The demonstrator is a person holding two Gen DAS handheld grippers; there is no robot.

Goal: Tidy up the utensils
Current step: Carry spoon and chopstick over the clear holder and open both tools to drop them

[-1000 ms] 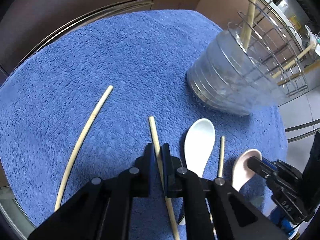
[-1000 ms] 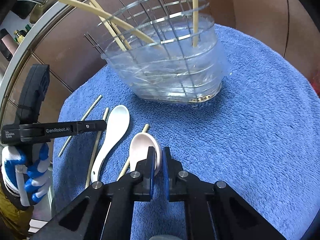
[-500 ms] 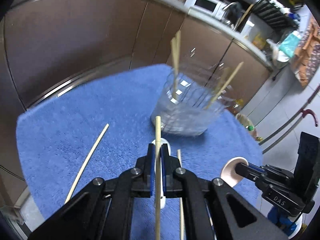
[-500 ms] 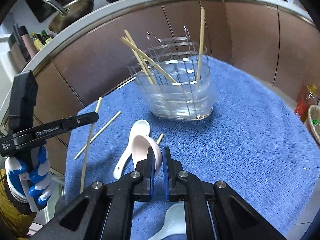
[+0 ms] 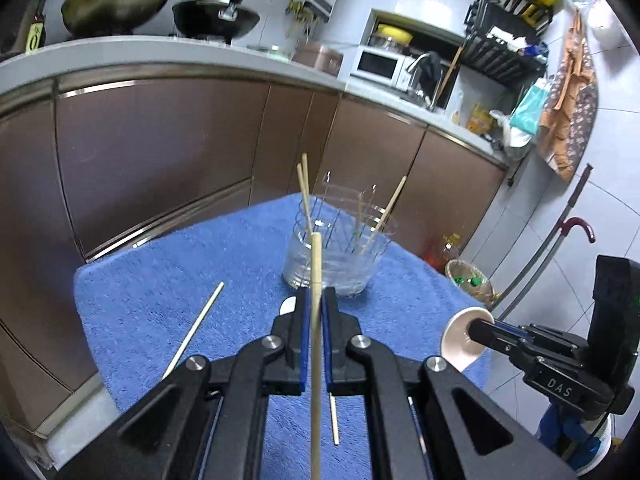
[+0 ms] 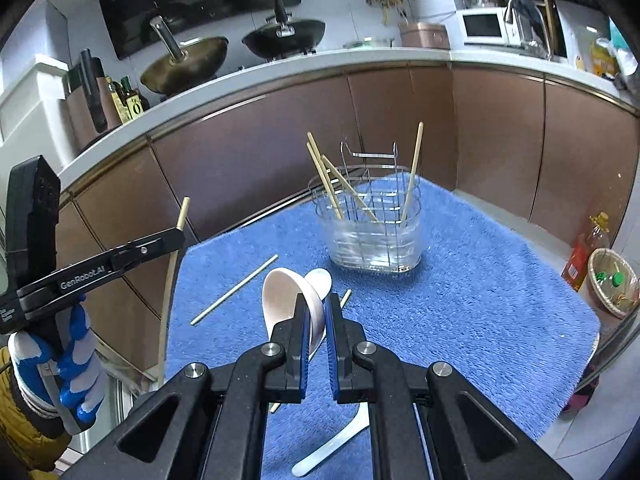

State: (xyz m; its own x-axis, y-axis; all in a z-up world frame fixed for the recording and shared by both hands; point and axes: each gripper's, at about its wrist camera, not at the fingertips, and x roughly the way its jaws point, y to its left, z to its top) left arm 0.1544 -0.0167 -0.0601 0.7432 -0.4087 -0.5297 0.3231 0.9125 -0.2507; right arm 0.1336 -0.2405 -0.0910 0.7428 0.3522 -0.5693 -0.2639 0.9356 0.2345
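L gripper [image 5: 315,316] jaws clamped on a bamboo chopstick [image 5: 316,344], stick runs fwd between the pads, tip up, lifted off the towel and lined up w/ the holder in L wrist view. R gripper [image 6: 318,320] jaws clamped on a pale pink soup spoon [image 6: 286,300] at the bowel end; bowl tilted on edge, handle [image 6: 336,444] hangs below the jaws, off the towel.

Utensil holder [image 6: 374,236]: clear plastic tub w/ wire rack insert, upright at far side of blue towel [image 6: 460,300]. Several chopsticks stand in it, leaning apart — a pair on the left, one on the right.

Still on towel: white spoon [image 6: 320,280] just behind the pink one in R view, loose chopstick [image 6: 236,290] lying diagonal to the left, another short stick end [image 6: 345,298] beside the R jaws.

Towel covers the tabletop. Behind: brown cabinet fronts [image 5: 160,152], counter w/ two woks [image 6: 236,52], microwave [image 5: 378,66]. Blue-white gloved hand [image 6: 60,360] holds the L gripper in R view.
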